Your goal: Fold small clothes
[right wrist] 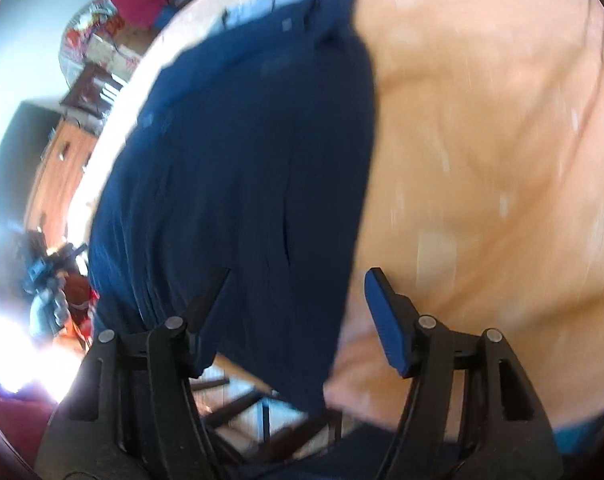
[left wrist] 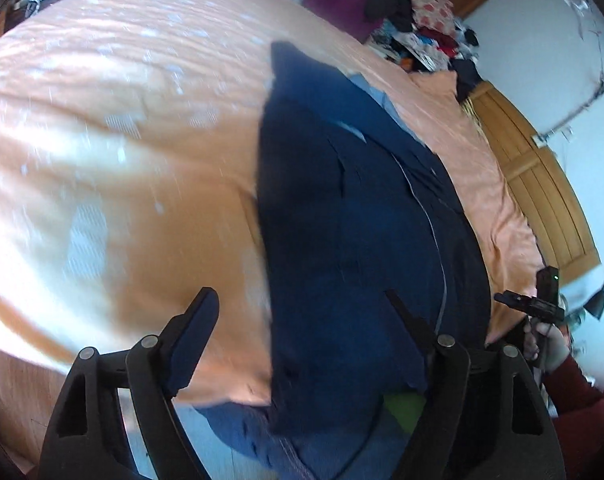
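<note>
A navy blue garment (left wrist: 353,216) lies spread on the orange bedsheet (left wrist: 122,152), its near edge hanging over the bed's front. My left gripper (left wrist: 302,316) is open above that near edge, nothing between its fingers. The right wrist view, blurred, shows the same navy garment (right wrist: 238,168) on the orange bedsheet (right wrist: 481,140). My right gripper (right wrist: 298,296) is open over the garment's near right part, with its left finger over the cloth and its right finger (right wrist: 385,320) over the sheet. The other gripper (left wrist: 541,300) also shows at the right of the left wrist view, held by a hand.
A pile of mixed clothes (left wrist: 417,20) sits at the bed's far end. A wooden headboard (left wrist: 541,184) runs along the bed's right side by a white wall. A person's red sleeve (left wrist: 573,392) is at the lower right. Dark chair legs (right wrist: 242,400) show below the bed edge.
</note>
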Demonstrator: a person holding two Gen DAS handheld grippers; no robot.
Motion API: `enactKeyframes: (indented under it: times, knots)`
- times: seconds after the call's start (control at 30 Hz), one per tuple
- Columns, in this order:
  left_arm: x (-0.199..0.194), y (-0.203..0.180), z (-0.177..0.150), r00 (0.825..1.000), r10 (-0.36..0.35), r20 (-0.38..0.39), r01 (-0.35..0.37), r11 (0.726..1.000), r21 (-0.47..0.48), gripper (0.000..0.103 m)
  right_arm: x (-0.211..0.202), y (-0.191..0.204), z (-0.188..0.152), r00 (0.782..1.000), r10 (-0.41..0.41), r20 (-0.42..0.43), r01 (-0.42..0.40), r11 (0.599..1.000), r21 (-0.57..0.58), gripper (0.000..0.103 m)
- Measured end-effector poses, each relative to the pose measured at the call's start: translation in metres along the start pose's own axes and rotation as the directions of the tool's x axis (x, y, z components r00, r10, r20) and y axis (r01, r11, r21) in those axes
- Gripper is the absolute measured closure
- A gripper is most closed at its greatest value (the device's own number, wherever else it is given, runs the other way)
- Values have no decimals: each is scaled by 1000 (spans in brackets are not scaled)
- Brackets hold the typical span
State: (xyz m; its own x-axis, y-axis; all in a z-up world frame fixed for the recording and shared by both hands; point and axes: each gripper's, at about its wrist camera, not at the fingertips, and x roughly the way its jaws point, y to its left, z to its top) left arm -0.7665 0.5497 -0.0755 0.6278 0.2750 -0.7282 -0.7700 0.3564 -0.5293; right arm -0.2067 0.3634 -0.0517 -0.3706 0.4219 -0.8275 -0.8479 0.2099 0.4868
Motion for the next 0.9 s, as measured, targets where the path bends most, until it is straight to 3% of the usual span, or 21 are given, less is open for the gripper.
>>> enactKeyframes:
  times: [0.17, 0.43, 0.57, 0.7, 0.9]
  knots:
    - [-1, -5, -27, 997, -51, -52, 52, 998, 20, 25, 13, -8, -18, 1000, 7, -5, -7, 999, 50, 37]
    - [0, -2, -35, 994, -64, -87, 68, 997, 45, 25, 24, -3, -30, 997, 58, -49, -56, 997, 44, 37]
    - [15, -9, -35, 991, -68, -112, 75, 995, 61, 38, 28, 3, -34, 996, 65, -64, -63, 998, 30, 40]
    - [22, 1, -31, 993, -47, -111, 51, 998, 28, 62, 28, 6, -40, 996, 58, -71, -57, 998, 22, 41]
    - [32, -7, -30, 989, -20, -146, 30, 998, 61, 62, 36, 8, -45, 995, 41, -96, -39, 999, 15, 41]
